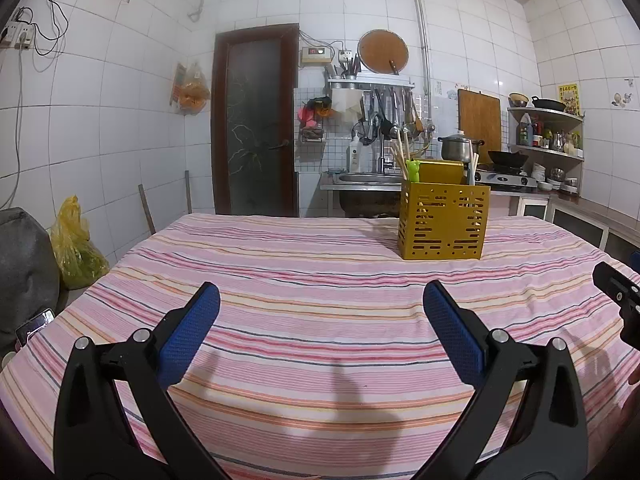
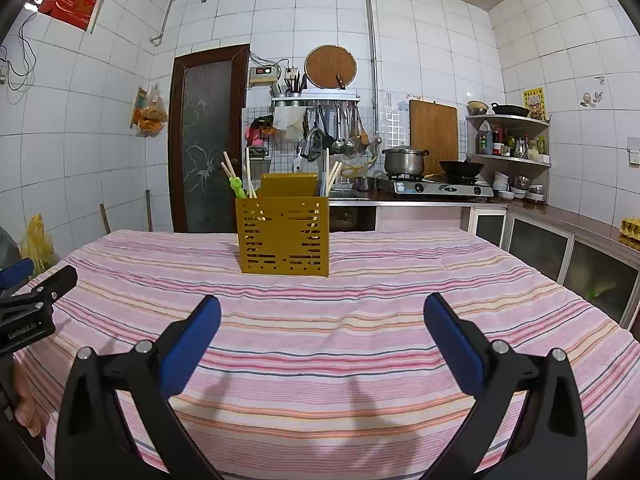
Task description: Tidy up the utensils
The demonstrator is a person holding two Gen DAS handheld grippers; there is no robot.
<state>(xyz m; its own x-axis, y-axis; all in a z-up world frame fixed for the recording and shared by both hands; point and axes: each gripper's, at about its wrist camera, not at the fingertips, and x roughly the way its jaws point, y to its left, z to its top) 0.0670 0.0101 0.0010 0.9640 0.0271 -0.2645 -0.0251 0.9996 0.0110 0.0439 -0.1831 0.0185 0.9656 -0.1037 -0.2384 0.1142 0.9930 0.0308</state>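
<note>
A yellow perforated utensil holder (image 1: pixel 443 221) (image 2: pixel 283 234) stands upright on the striped tablecloth, far centre. Wooden chopsticks (image 1: pixel 401 152) (image 2: pixel 229 169) and a green frog-topped utensil (image 1: pixel 413 170) (image 2: pixel 237 186) stick out of its left side, and more chopsticks (image 2: pixel 331 176) out of its right side. My left gripper (image 1: pixel 320 300) is open and empty, low over the cloth, short of the holder. My right gripper (image 2: pixel 322 312) is open and empty, also short of the holder. Each gripper shows at the edge of the other's view.
The table with its pink striped cloth (image 1: pixel 320 264) (image 2: pixel 360 272) fills the foreground. Behind it are a sink (image 1: pixel 360 178), a gas stove with pot and wok (image 2: pixel 440 184), corner shelves (image 2: pixel 508 140) and a dark door (image 1: pixel 256 120). A yellow bag (image 1: pixel 76 244) sits at the left.
</note>
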